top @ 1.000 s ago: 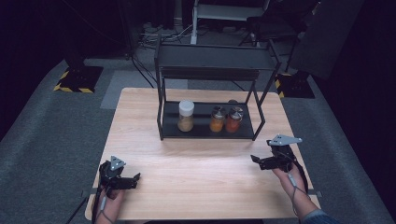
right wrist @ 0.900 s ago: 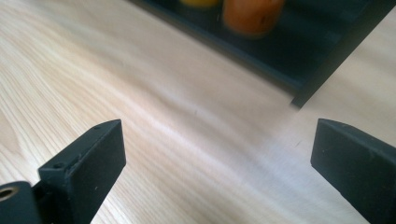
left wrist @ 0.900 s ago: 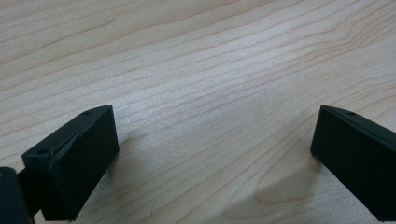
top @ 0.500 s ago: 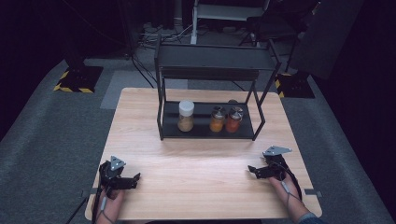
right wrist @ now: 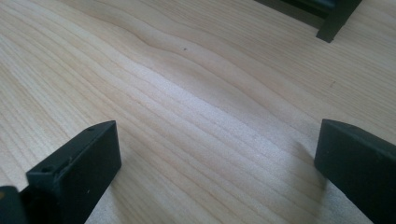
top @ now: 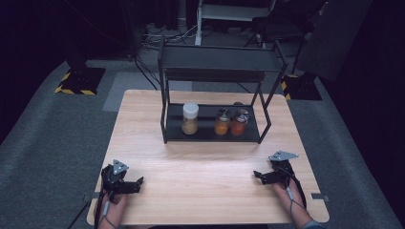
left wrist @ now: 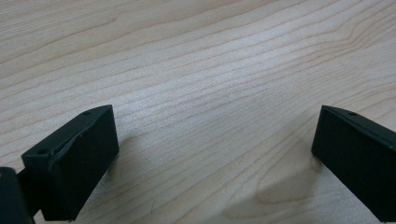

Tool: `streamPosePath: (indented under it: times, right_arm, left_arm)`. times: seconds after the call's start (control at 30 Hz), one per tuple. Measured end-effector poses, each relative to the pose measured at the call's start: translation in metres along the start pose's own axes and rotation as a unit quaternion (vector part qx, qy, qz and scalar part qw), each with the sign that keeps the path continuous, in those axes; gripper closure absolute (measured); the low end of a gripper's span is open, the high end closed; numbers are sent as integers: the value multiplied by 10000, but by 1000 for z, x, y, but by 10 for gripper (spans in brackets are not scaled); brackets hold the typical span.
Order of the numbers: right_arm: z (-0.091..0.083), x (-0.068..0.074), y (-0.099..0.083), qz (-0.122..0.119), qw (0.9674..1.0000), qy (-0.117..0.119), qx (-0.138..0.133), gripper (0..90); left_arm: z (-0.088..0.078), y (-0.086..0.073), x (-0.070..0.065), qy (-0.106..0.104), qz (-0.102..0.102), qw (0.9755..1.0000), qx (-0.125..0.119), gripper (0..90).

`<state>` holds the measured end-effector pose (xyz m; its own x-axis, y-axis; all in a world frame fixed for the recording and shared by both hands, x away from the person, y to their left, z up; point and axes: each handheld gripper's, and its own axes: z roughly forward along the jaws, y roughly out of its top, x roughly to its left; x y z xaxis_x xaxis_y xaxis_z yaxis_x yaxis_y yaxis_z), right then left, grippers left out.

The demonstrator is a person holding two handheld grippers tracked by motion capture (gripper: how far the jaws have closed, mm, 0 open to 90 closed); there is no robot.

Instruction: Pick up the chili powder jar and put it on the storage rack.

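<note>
A wooden worktop (top: pixel 210 181) is being viewed from above, with a black two-tier rack (top: pixel 215 90) standing toward its far side. Three jars are sitting on the rack's lower shelf: a white-lidded jar (top: pixel 190 118) at the left, with pale brown contents, and, apart from it to the right, an orange jar (top: pixel 222 122) and a red jar (top: pixel 239 122) standing just beside each other, both with grey lids. The upper shelf (top: pixel 217 59) is being seen as a dark flat tray. The left hand-held gripper (top: pixel 135 183) is being held low over the near left corner of the worktop, its jaws pointing toward the right; in the left gripper view (left wrist: pixel 210 154) the jaws are standing wide apart with bare wood grain between them. The right hand-held gripper (top: pixel 259 175) is being held near the near right edge, jaws pointing left toward the middle; in the right gripper view (right wrist: pixel 215 158) its jaws are likewise spread wide over bare wood, and a rack foot (right wrist: pixel 337 21) is being shown at the top right. Both grippers are being kept well apart from the rack and from each other.
</note>
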<state>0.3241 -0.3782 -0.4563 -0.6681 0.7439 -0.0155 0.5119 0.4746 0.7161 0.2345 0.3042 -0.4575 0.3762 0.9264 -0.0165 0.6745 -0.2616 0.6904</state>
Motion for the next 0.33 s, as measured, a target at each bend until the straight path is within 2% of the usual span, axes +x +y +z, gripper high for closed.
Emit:
streamPosePath:
  times: [0.33]
  right_arm:
    - [-1, 0, -1, -65, 10000, 72, -8, 4]
  left_arm:
    - [0, 0, 0, -4, -1, 10000, 2, 5]
